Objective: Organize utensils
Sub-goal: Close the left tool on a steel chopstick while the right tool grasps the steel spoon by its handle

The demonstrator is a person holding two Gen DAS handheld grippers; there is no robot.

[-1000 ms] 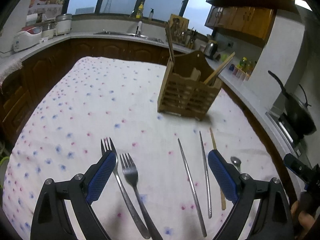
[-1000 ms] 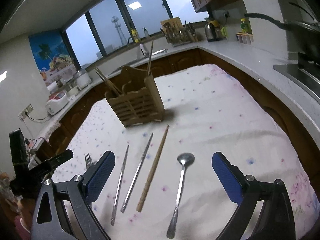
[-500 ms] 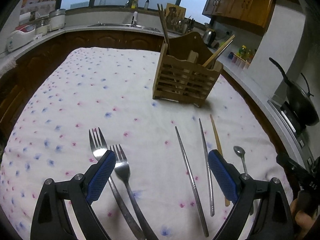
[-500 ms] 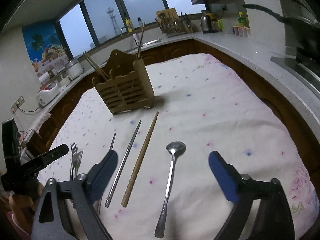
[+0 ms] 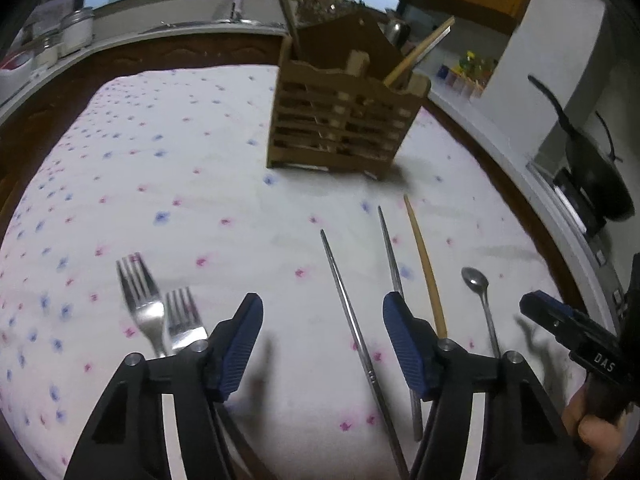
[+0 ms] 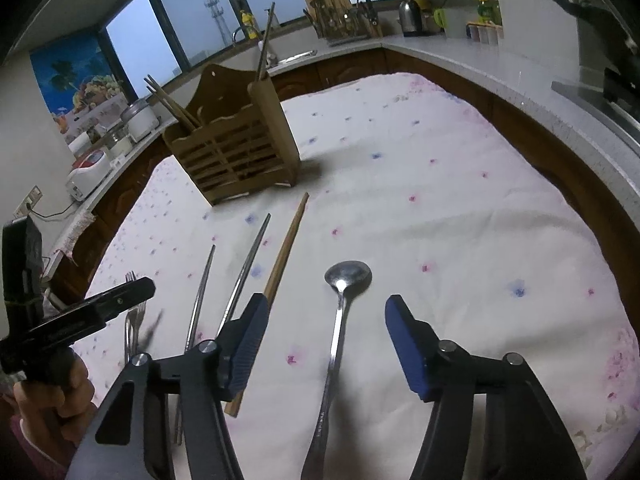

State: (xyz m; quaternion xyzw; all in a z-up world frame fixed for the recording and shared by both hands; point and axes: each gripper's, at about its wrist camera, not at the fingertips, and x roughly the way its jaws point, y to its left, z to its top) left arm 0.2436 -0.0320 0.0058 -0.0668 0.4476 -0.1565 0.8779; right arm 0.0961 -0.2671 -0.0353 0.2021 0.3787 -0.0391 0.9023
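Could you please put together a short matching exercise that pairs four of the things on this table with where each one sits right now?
Things:
1. spoon
2. wooden chopstick
3. two forks
4. wooden holder

Places:
A. standing upright at the far end of the cloth, with chopsticks in it
B. lying between the open fingers of the right gripper
C. lying flat just left of the spoon
D. lying side by side, left of the left gripper

Pairs: 1-B, 2-C, 3-D, 4-A
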